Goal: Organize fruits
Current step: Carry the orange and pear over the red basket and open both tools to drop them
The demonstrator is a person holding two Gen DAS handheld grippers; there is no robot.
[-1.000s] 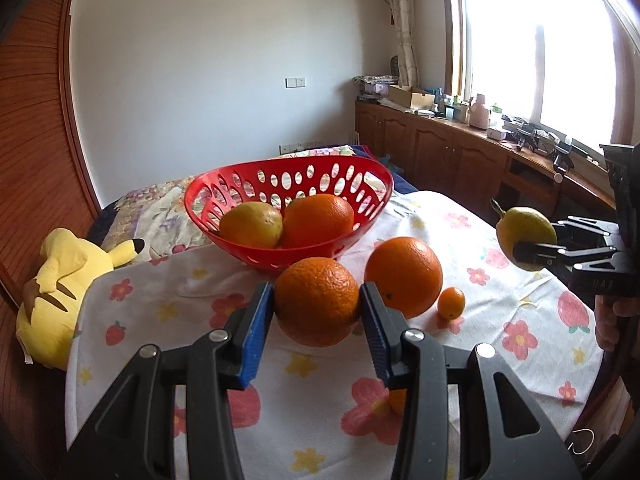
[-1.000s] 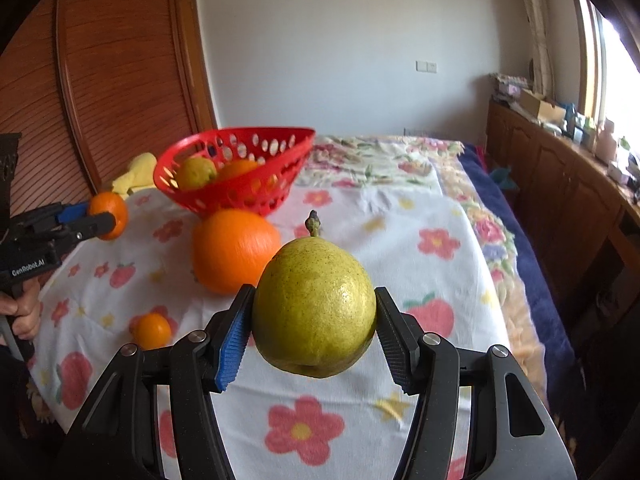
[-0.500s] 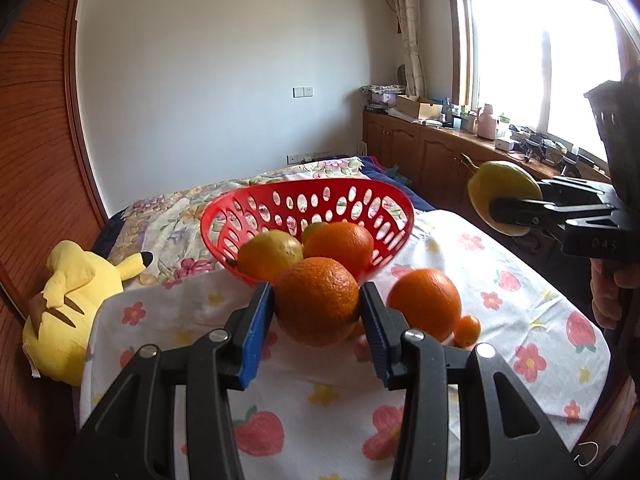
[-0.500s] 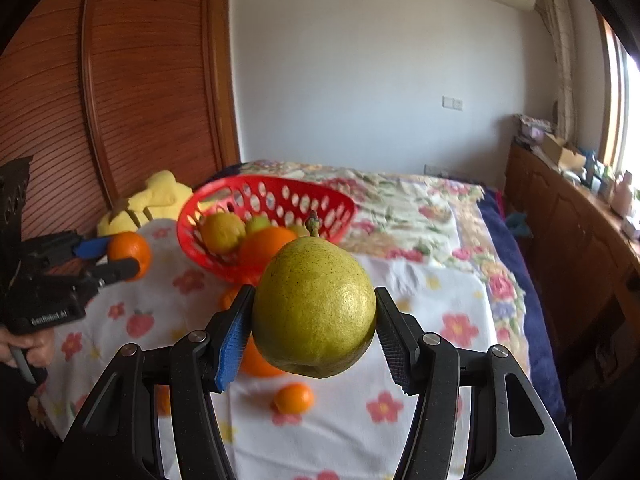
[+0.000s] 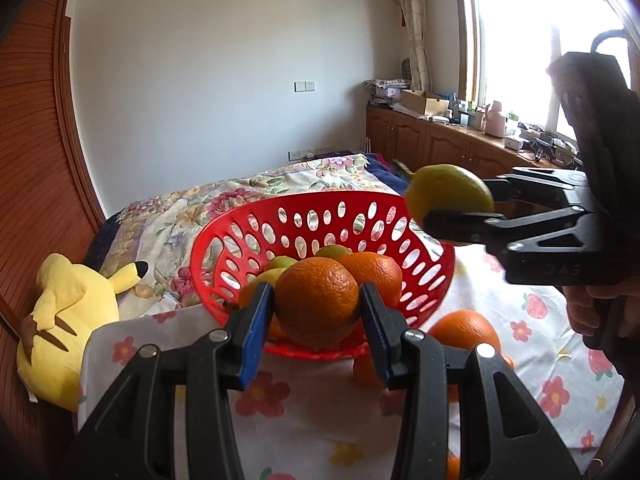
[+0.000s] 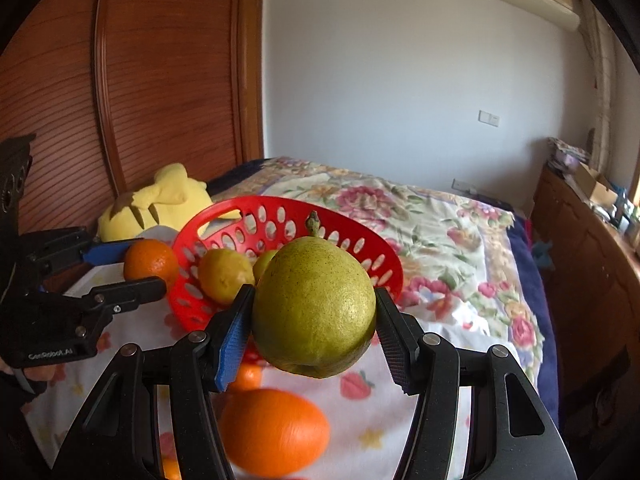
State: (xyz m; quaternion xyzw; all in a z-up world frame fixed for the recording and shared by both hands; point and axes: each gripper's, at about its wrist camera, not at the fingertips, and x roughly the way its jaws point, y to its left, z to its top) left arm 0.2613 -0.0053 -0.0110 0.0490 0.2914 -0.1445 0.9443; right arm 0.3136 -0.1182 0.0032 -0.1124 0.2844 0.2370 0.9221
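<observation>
Two fruits are in my grippers at this moment. My left gripper (image 5: 318, 312) is clamped on an orange (image 5: 316, 306), its blue pads pressing both sides of the fruit. The orange is round, so I cannot give it a long axis. It hangs in the air just in front of the near rim of the red basket (image 5: 320, 216).

My right gripper (image 6: 314, 316) grasps a pear (image 6: 314, 308), yellow-green with small dark spots. In the right wrist view its long axis stands almost upright and the stem points up, a little away from the camera. In the left wrist view the pear (image 5: 448, 196) is beside the right rim of the basket and higher than it, with the stem end toward the basket.

Inside the basket I see one orange and some yellow-green fruits. On the tablecloth (image 5: 540, 344) with flowers and strawberries lies another orange (image 5: 466, 330), near the basket, and a small orange fruit is partly hidden behind my fingers.

On the body of the left gripper (image 6: 120, 280), seen from the right wrist, I read "GenRobot.AI". On the right gripper's body there are some letters, but I cannot read them. A yellow plush toy (image 5: 68, 320) lies left of the table.
</observation>
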